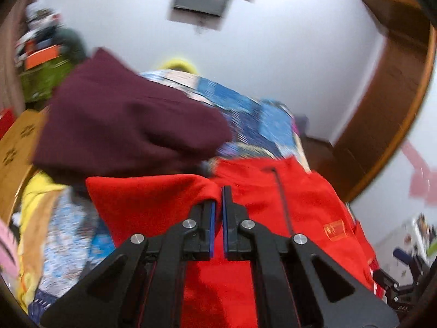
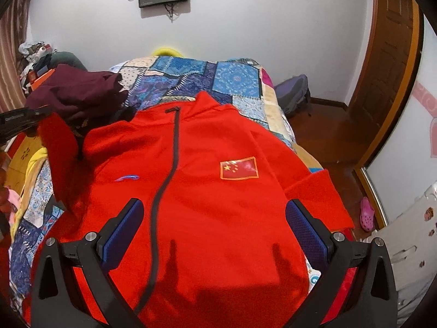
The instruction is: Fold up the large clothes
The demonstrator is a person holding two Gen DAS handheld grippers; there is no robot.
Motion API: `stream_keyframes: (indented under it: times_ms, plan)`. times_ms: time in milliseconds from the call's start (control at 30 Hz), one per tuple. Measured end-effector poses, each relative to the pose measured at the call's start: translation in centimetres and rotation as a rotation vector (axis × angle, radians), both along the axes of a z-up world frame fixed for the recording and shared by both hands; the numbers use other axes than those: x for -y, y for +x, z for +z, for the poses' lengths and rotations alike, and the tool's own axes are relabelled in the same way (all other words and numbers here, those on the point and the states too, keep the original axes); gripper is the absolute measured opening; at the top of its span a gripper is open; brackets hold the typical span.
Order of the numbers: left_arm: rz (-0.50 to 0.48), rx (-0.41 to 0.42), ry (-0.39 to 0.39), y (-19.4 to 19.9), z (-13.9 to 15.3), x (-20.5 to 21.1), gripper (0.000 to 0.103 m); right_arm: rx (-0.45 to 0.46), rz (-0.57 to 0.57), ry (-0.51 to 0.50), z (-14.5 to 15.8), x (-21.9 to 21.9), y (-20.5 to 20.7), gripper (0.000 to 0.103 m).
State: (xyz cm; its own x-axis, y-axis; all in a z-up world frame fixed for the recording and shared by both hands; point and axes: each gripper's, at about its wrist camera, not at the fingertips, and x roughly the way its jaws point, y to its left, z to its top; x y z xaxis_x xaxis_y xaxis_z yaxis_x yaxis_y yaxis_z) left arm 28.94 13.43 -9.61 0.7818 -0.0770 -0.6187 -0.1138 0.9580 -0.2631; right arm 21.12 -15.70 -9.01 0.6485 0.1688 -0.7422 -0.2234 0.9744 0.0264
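Observation:
A red zip jacket [image 2: 207,191] with a flag patch [image 2: 239,168] lies front up on the patchwork bedspread [image 2: 207,76]. My right gripper [image 2: 215,227] hovers open over its lower front, one finger on each side of the chest and nothing between them. My left gripper [image 1: 218,199] is shut on the jacket's left sleeve [image 1: 153,199], whose red cloth is pinched between the blue pads. In the right wrist view that sleeve [image 2: 60,158] hangs raised at the far left from the left gripper [image 2: 45,113]. The left wrist view is motion-blurred.
A maroon garment [image 2: 79,95] is heaped at the bed's left, beside the raised sleeve. Yellow cloth [image 1: 35,199] lies at the left edge. To the right are the wooden floor, a backpack [image 2: 295,95], a pink shoe [image 2: 366,214] and a wooden door [image 2: 387,68].

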Motion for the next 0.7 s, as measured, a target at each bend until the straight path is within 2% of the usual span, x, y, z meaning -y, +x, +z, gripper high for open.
stream_keyframes:
  times_ms: [167, 333, 467, 600, 700]
  plan:
    - [-0.182, -0.094, 0.026, 2.6, -2.9, 6.7, 0.003, -0.034, -0.024, 0.004, -1.1, 1.3, 0.2, 0.103]
    - [-0.332, -0.255, 0.036, 4.3, -7.7, 11.5, 0.003, -0.064, -0.038, 0.001, -1.9, 2.3, 0.4, 0.103]
    - [-0.403, -0.367, 0.031, 4.2, -10.8, 13.6, 0.003, -0.073, -0.045, -0.008, -2.2, 2.7, 0.4, 0.103]
    - [-0.416, -0.374, 0.049, 3.4, -11.2, 13.7, 0.006, -0.083, -0.052, -0.005, -2.2, 2.9, 0.6, 0.103]
    - [-0.42, -0.39, 0.027, 2.8, -11.0, 13.1, 0.012, -0.085, -0.049, 0.009, -1.9, 2.8, 0.8, 0.103]
